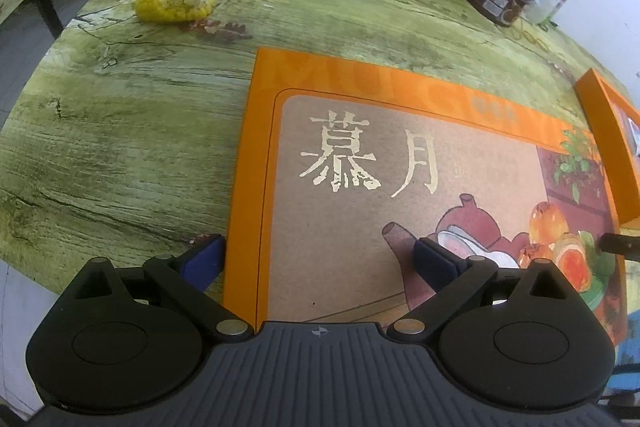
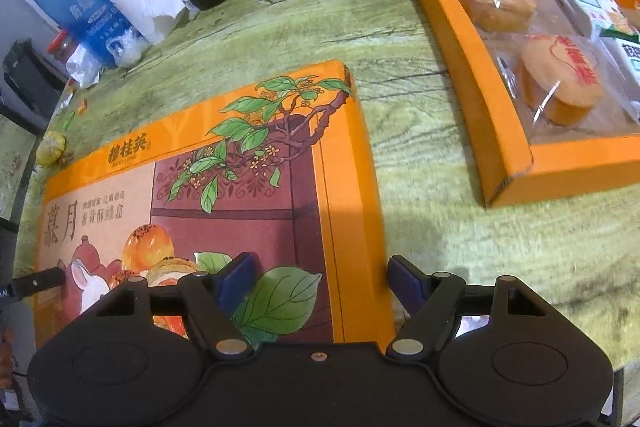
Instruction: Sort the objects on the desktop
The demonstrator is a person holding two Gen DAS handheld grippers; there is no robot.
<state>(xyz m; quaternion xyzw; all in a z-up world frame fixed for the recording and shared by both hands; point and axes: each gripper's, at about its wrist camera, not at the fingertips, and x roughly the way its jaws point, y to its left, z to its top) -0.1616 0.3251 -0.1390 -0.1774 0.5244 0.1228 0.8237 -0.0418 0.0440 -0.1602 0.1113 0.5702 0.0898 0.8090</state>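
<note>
1. Because the flat orange cardboard box lid printed with gold characters, a teapot and fruit (image 1: 420,187) lies face up on the green wood-patterned tabletop (image 1: 120,127), it looks light, stiff and broad, likely to flex or tip if lifted by one corner alone.
2. As each gripper straddles one of its sides, the sensible hold seems to be on the opposite side walls, both hands lifting together.
3. The left gripper (image 1: 320,255) stands with its jaws wide, one blue pad off the lid's left edge over the table, the other above the printed face; nothing is pinched.
4. The right gripper (image 2: 318,283) is likewise spread, one pad over the leaf picture, the other just outside the lid's right wall; no pad visibly presses on the card.
5. Off to the right, well apart from the lid, sits the open orange cardboard box base (image 2: 460,39), holding two wrapped round yellow cakes (image 2: 560,79) and small cartons; these look soft and easily crushed.
6. The lid's near edge is hidden under both gripper bodies, and the base runs off the frame to the right.
7. The right-wrist view is smeared toward its right side, so small details there are unreliable.
8. Whether anything lies under the lid cannot be told.
</note>
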